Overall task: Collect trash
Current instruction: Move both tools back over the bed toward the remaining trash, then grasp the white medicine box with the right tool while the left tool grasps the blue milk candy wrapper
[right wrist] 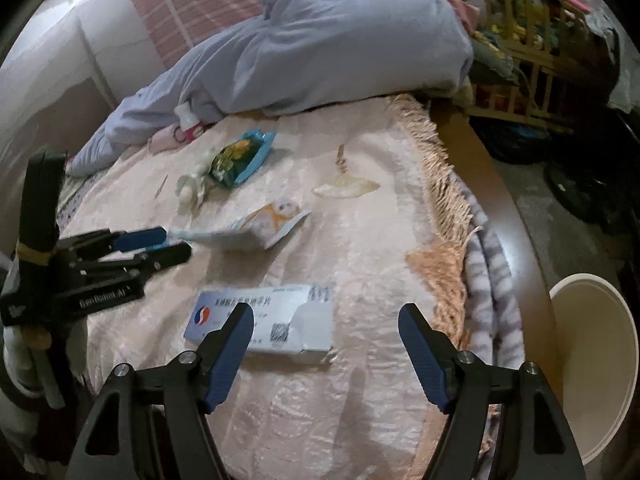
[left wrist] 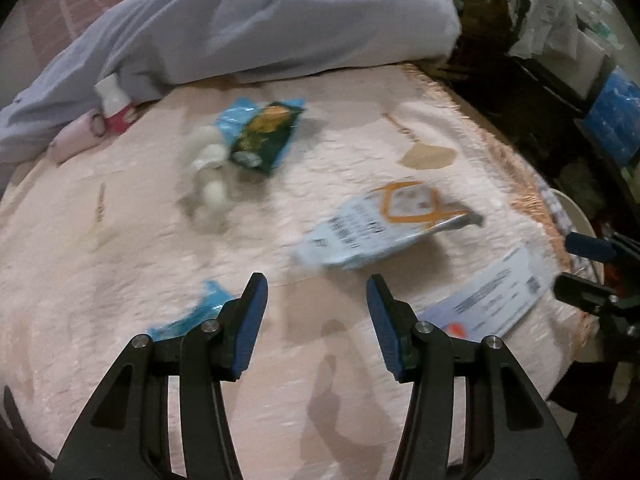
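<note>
Trash: box point(right wrist: 260, 322) just ahead of my right gripper point(right wrist: 326, 318), spread to straddle it; left gripper point(left wrist: 316, 290) spread, empty.

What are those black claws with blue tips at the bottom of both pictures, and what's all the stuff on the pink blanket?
They are two-fingered tongs that a person holds, one per hand, each with a camera looking along its fingers. One picture is from the left hand-held gripper, the other from the right hand-held gripper. Both are open and hold nothing. On the pink bedspread lies trash: a flattened medicine box just ahead of the right one, a torn light-blue wrapper, a green snack packet, crumpled clear plastic and a blue scrap. A white bin stands beside the bed.
</note>
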A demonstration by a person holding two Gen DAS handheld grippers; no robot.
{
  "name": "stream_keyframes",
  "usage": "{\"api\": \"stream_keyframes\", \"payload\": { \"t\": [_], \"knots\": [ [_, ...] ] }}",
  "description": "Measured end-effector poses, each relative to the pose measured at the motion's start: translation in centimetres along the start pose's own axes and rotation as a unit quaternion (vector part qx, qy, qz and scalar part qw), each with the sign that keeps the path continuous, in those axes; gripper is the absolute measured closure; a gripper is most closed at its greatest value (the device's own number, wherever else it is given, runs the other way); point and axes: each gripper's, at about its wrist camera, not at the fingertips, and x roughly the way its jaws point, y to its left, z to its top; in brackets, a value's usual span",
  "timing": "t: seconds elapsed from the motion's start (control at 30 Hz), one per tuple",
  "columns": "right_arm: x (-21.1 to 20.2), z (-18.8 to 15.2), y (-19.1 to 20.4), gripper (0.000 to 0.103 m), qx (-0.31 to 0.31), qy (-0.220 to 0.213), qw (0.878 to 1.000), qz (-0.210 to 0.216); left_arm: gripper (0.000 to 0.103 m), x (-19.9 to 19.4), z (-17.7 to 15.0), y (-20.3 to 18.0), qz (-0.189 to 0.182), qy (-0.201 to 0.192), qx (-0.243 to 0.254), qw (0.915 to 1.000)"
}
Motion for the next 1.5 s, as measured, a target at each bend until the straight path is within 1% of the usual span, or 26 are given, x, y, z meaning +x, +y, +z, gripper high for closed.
{"api": "stream_keyframes", "payload": {
  "t": [0.07, 0.13, 0.27, 0.3, 0.37, 0.4, 0.47, 0.53, 0.57, 0.6, 0.63, 0.67, 0.73, 0.87, 0.9, 0.97, 1.07, 1.17, 1.23, 1.3, 1.37, 1.4, 1.43, 1.5],
  "knots": [
    [0.1, -0.4, 0.3, 0.03, -0.003, 0.009, 1.0, 0.007, 0.054, -0.3, -0.6, 1.4, 0.015, -0.001, -0.007, 0.9999],
    [0.2, -0.8, 0.7, 0.03, -0.012, 0.025, 0.999, 0.017, 0.054, -0.7, -1.2, 2.5, 0.018, -0.001, -0.019, 0.9996],
    [0.1, -2.1, 1.4, 0.03, -0.037, 0.05, 0.998, 0.018, 0.053, -1.6, -2.3, 5.1, 0.03, -0.002, -0.042, 0.9987],
    [0.3, -2.3, 1.2, 0.03, -0.038, 0.06, 0.997, 0.014, 0.053, -1.7, -2.6, 5.7, 0.034, -0.001, -0.047, 0.9983],
    [1.0, -2.2, 0.7, 0.03, -0.037, 0.072, 0.997, -0.007, 0.053, -1.7, -3.1, 6.6, 0.039, 0.003, -0.056, 0.9976],
    [1.5, -1.7, 0.3, 0.03, -0.033, 0.07, 0.997, -0.024, 0.053, -1.7, -3.3, 6.9, 0.041, 0.005, -0.06, 0.9973],
    [2.6, -0.1, -0.2, 0.03, -0.024, 0.054, 0.997, -0.04, 0.053, -1.6, -3.7, 7.7, 0.039, 0.011, -0.077, 0.9963],
    [3.9, 1.8, -0.9, 0.03, -0.006, 0.036, 0.998, -0.058, 0.053, -1.8, -4.1, 8.4, 0.029, 0.013, -0.089, 0.9955],
    [4.4, 2.4, -1.2, 0.03, 0.002, 0.034, 0.997, -0.065, 0.053, -2.1, -4.4, 8.7, 0.021, 0.01, -0.095, 0.9952],
    [4.7, 3.0, -1.3, 0.03, 0.011, 0.036, 0.997, -0.065, 0.053, -2.2, -4.5, 8.8, 0.018, 0.007, -0.096, 0.9952],
    [4.6, 3.3, -1.4, 0.03, 0.023, 0.034, 0.998, -0.057, 0.053, -2.5, -4.7, 9.1, 0.014, 0.005, -0.096, 0.9952],
    [4.0, 3.3, -1.2, 0.03, 0.032, 0.023, 0.998, -0.041, 0.053, -2.5, -4.8, 9.3, 0.012, 0.005, -0.097, 0.9952],
    [3.3, 3.1, -0.3, 0.03, 0.03, 0.017, 0.999, -0.029, 0.053, -2.6, -5.0, 9.7, 0.012, 0.005, -0.099, 0.995],
    [3.1, 2.7, 2.9, 0.03, -0.004, 0.019, 1.0, -0.02, 0.053, -2.3, -5.1, 10.5, 0.012, 0.009, -0.11, 0.9938],
    [3.6, 2.8, 3.8, 0.03, -0.013, 0.018, 0.999, -0.026, 0.053, -2.4, -5.1, 10.6, 0.01, 0.006, -0.115, 0.9933],
    [4.7, 3.1, 5.8, 0.03, -0.036, 0.015, 0.998, -0.056, 0.053, -2.5, -5.3, 10.6, 0.009, 0.003, -0.118, 0.993],
    [6.2, 3.8, 8.6, 0.03, -0.073, 0.004, 0.995, -0.073, 0.053, -2.3, -5.4, 10.5, 0.014, 0.003, -0.114, 0.9934],
    [8.5, 3.5, 10.2, 0.03, -0.124, 0.021, 0.985, -0.115, 0.052, -2.1, -5.3, 10.1, 0.019, -0.002, -0.098, 0.995],
    [8.7, 2.6, 10.1, 0.03, -0.145, 0.029, 0.98, -0.132, 0.05, -1.9, -5.3, 9.9, 0.024, -0.007, -0.085, 0.9961],
    [7.8, 1.7, 9.6, 0.03, -0.159, 0.029, 0.976, -0.144, 0.049, -1.4, -5.0, 9.5, 0.021, -0.009, -0.063, 0.9978],
    [6.3, 0.8, 8.1, 0.03, -0.163, 0.037, 0.973, -0.158, 0.049, -0.9, -4.7, 9.2, 0.014, -0.009, -0.044, 0.9989],
    [5.9, 0.6, 7.4, 0.03, -0.16, 0.04, 0.974, -0.157, 0.048, -0.6, -4.6, 8.9, 0.01, -0.008, -0.032, 0.9994],
    [5.0, 0.3, 6.3, 0.03, -0.149, 0.041, 0.977, -0.144, 0.046, -0.2, -4.4, 8.6, 0.005, -0.004, -0.019, 0.9998],
    [3.9, 0.1, 4.9, 0.03, -0.13, 0.037, 0.983, -0.121, 0.046, 0.6, -4.3, 8.2, 0.0, 0.007, -0.001, 1.0]
  ]
}}
